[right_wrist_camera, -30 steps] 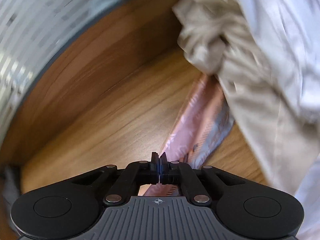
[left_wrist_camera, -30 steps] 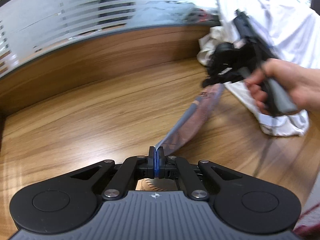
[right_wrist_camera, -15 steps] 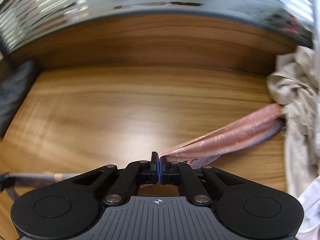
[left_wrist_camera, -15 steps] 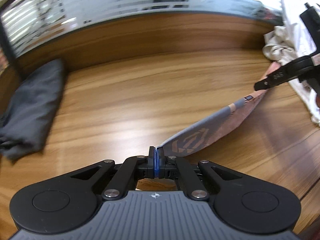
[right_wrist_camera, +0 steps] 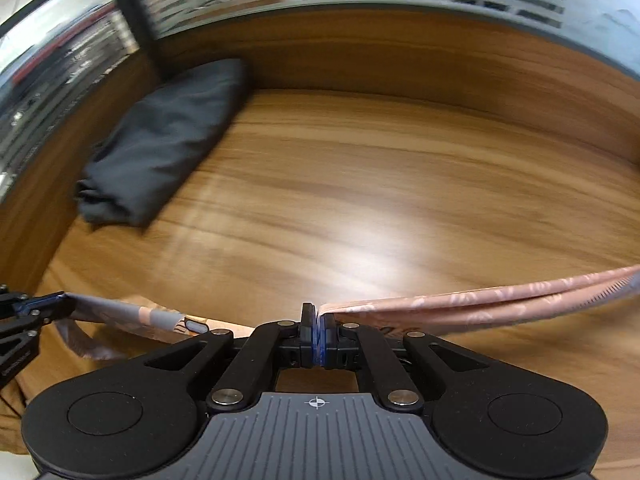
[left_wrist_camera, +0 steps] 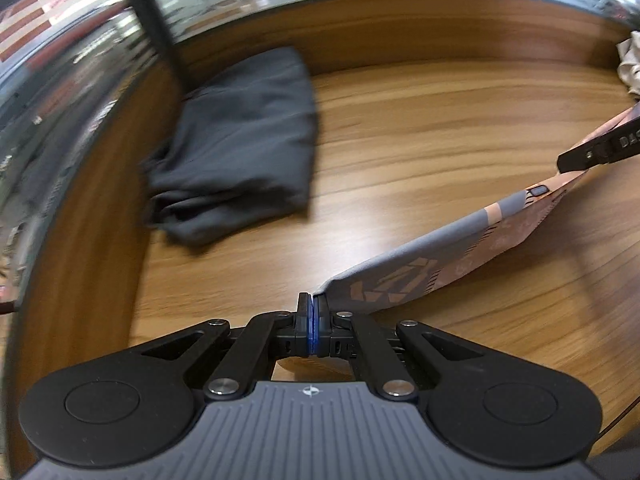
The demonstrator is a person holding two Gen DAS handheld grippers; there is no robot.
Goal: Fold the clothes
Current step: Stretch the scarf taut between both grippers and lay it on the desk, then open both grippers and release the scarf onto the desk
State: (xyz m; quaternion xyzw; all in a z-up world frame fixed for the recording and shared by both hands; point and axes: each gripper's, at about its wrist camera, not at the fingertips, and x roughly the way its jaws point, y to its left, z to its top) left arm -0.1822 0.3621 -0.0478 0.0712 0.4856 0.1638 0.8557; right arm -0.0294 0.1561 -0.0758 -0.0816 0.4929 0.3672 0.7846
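Note:
A pink and grey patterned garment (left_wrist_camera: 452, 248) is stretched in the air above the wooden table (left_wrist_camera: 400, 120). My left gripper (left_wrist_camera: 311, 307) is shut on one end of it. My right gripper (right_wrist_camera: 318, 316) is shut on the other end, and the pink cloth (right_wrist_camera: 480, 300) trails away to the right. In the left wrist view the right gripper (left_wrist_camera: 596, 152) shows as a black tip at the right edge. The left gripper (right_wrist_camera: 60, 302) shows at the left edge of the right wrist view, holding the grey-banded edge.
A folded dark grey garment (left_wrist_camera: 240, 140) lies at the table's far left by a wooden rim and a dark post (left_wrist_camera: 156, 20); it also appears as the dark garment (right_wrist_camera: 160, 136). A bit of white cloth (left_wrist_camera: 630, 60) sits at the far right. Frosted glass runs behind.
Both grippers have swung left with the patterned garment, away from the white pile. The garment is pulled out longer between them, and the dark folded garment has come into view.

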